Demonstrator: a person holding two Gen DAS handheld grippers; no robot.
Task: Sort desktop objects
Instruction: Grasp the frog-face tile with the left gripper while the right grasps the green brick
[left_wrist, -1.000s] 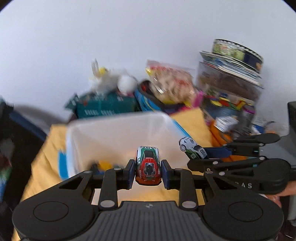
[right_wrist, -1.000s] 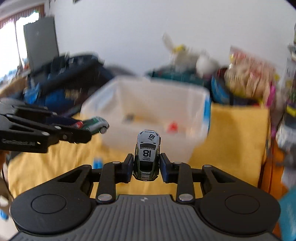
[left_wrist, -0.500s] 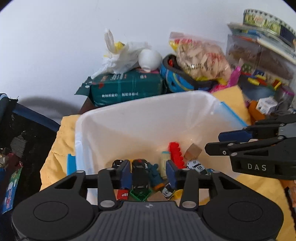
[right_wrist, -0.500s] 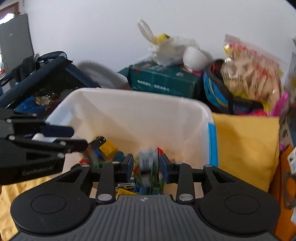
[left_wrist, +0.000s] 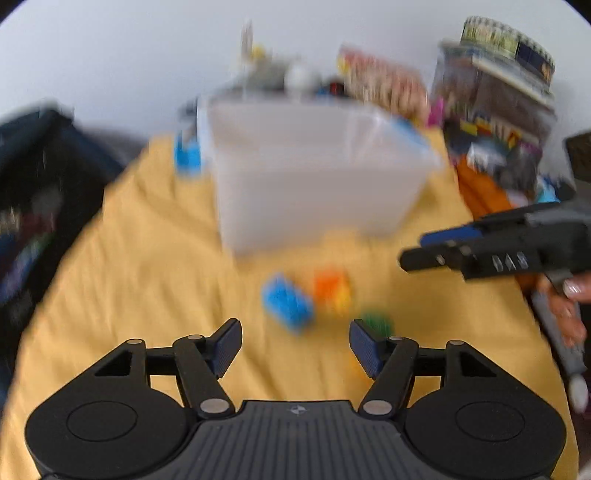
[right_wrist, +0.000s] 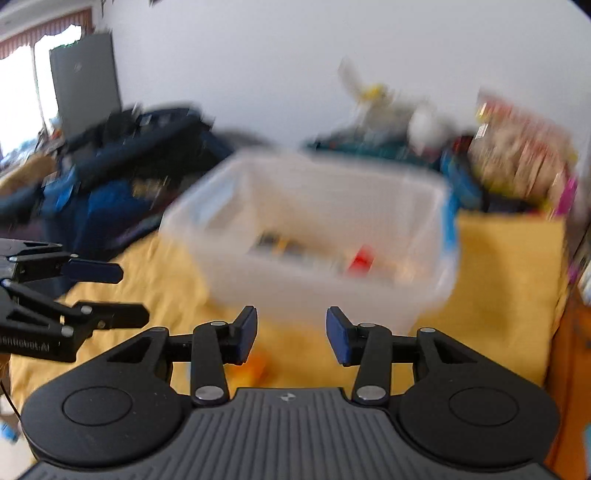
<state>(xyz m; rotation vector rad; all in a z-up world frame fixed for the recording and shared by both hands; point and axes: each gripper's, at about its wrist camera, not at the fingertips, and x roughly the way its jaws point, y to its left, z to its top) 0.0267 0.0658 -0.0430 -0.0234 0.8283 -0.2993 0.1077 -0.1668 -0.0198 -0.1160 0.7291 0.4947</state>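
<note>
My left tool (left_wrist: 295, 345) was open and held nothing, and so was my right tool (right_wrist: 291, 334). The blue block (left_wrist: 287, 303) lay on the yellow cloth (left_wrist: 147, 295) just ahead of the left tool, its long side slanting, so that tool was nearer.

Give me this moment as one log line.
left gripper: open, empty | right gripper: open, empty | bin: ahead | blue block, orange block: on cloth

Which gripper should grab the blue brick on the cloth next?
Left. The left gripper is open with the blue brick just ahead of it. The right gripper, also open, faces the bin instead.
</note>
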